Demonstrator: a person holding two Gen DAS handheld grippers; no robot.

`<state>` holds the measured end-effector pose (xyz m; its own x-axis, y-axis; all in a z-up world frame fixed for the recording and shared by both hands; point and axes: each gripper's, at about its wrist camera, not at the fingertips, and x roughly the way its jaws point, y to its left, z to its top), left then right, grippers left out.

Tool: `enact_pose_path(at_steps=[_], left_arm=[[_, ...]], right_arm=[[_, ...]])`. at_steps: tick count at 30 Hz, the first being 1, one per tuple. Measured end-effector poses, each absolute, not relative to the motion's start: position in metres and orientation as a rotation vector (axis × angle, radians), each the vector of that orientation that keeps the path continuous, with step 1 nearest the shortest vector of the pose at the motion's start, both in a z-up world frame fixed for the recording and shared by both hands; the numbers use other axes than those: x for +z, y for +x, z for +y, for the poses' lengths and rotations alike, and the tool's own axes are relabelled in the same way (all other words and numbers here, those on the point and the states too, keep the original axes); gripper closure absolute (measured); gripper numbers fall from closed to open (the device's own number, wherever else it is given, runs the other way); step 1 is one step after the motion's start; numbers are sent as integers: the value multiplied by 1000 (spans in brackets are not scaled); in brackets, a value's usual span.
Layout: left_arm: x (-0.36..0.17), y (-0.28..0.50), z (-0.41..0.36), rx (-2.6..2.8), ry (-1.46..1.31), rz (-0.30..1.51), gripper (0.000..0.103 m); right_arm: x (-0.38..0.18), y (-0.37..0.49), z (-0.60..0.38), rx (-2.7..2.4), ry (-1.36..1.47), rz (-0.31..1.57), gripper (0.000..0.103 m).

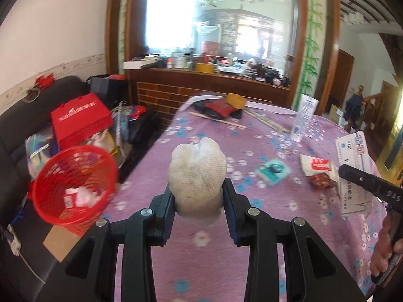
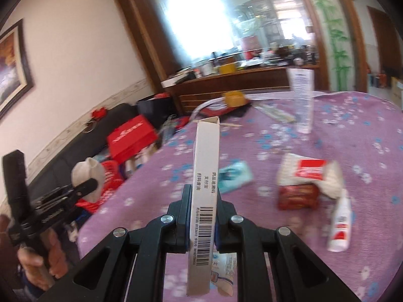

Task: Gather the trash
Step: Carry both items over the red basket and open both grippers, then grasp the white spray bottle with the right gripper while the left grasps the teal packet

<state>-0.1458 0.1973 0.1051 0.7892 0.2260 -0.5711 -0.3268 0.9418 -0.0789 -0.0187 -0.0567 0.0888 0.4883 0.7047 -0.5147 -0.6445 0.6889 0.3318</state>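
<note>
My left gripper (image 1: 198,191) is shut on a balled white knit glove (image 1: 197,173), held above the purple flowered tablecloth (image 1: 252,264). A red mesh basket (image 1: 73,183) with white scraps inside stands low at the left, past the table's edge. My right gripper (image 2: 202,196) is shut on a long white carton with a barcode (image 2: 205,166), which stands upright between the pads. In the right wrist view the glove (image 2: 88,173) shows at the left, in front of the red basket (image 2: 110,186).
On the cloth lie a teal packet (image 1: 272,171), a white-and-red wrapper (image 2: 307,168), a dark red packet (image 2: 297,196), a small white bottle (image 2: 340,226), a standing tube (image 2: 302,100), chopsticks and a yellow tape roll (image 1: 235,100). A dark sofa (image 1: 22,130) holds red boxes at the left.
</note>
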Motion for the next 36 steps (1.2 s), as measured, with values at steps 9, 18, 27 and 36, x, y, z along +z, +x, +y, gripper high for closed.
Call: enact_pose_path(at_steps=[9,18,27,36], left_arm=[[95,-201,334,489,-386,579,69],[83,-203,407,545,-474,568,69],[83,-216,426,578,-497,498,36],[92,-199,369,483,-417,504,36]], right_arm=[[107,-46,97,1081,29,779,88],[105,-58,247,1190,-52,807,88],[74,-27,319,1192,-14,914,56],[73,-25,205,1096,-30,830,56]])
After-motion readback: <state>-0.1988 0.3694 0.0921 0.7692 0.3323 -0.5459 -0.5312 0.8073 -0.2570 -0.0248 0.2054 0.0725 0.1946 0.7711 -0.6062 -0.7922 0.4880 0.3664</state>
